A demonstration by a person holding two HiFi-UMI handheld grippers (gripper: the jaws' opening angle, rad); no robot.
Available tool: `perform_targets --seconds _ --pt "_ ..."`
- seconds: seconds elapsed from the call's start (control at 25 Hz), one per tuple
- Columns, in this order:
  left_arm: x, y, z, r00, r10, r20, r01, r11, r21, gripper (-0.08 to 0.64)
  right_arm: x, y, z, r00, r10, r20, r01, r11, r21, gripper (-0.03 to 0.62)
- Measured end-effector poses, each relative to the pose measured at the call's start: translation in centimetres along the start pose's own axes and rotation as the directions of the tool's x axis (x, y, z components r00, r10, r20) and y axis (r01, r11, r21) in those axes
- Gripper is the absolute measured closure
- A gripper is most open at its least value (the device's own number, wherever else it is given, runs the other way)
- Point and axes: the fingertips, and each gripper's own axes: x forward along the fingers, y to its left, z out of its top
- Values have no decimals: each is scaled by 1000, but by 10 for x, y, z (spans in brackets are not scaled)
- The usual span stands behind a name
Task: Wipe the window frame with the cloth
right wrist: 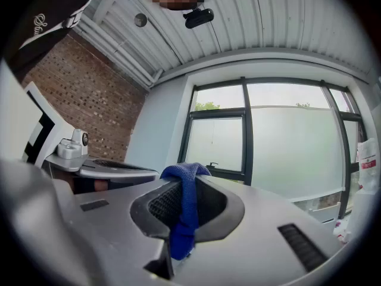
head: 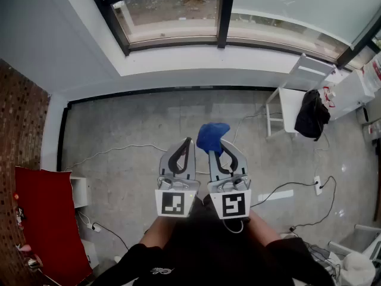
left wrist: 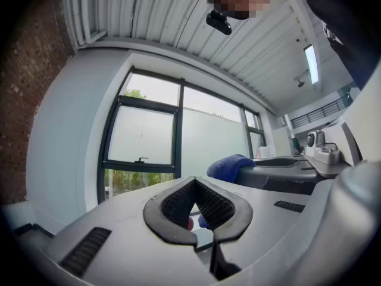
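Grey, mottled concrete floor [head: 149, 124] runs up to a pale, smooth wall holding the window frame [head: 223, 14], a dark metal grid of straight bars around rectangular panes, the lower ones clear and the wider one frosted. Rough red brick wall [head: 21, 118] closes the room on the person's left, a flat red panel [head: 47, 219] leans near it, and thin cables trail over the floor. Seen from the right gripper view, the frame [right wrist: 246, 130] stands upright under a ribbed white ceiling [right wrist: 238, 22]. The cloth [head: 212, 137], a soft blue towelling piece, is clamped in the right gripper [head: 218, 146], well short of the window. It is bunched into a rounded lump past the tips on the window side. In that gripper's own view the cloth [right wrist: 184, 213] is a narrow folded strip pinched between the black mesh-textured pads. Its long axis lies along the jaws, looping over the tips and hanging back toward the camera. The left gripper [head: 187, 143] has its jaws together at the tips with nothing in them, leaving only the diamond-shaped hollow between the curved pads [left wrist: 217, 207]. Both grippers are held side by side, just apart, close in front of the body. They point forward and tilt up toward the window, the marker cubes facing the head camera and dark-sleeved forearms behind them.
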Motion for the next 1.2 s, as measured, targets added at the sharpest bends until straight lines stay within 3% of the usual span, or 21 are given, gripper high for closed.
perform_targets --seconds 0.44,0.84,1.2 --pt "-11 21 -5 1000 18 -13 -18 1000 -15 554 9 19 -4 1000 14 -23 -14 1000 -4 569" --pt "-34 80 -13 998 53 -14 -54 998 -15 555 33 76 -5 998 54 -21 -55 998 -10 569" --pt "-28 118 -40 995 47 -93 -49 998 -27 554 70 96 -26 996 76 -54 -77 997 -11 569"
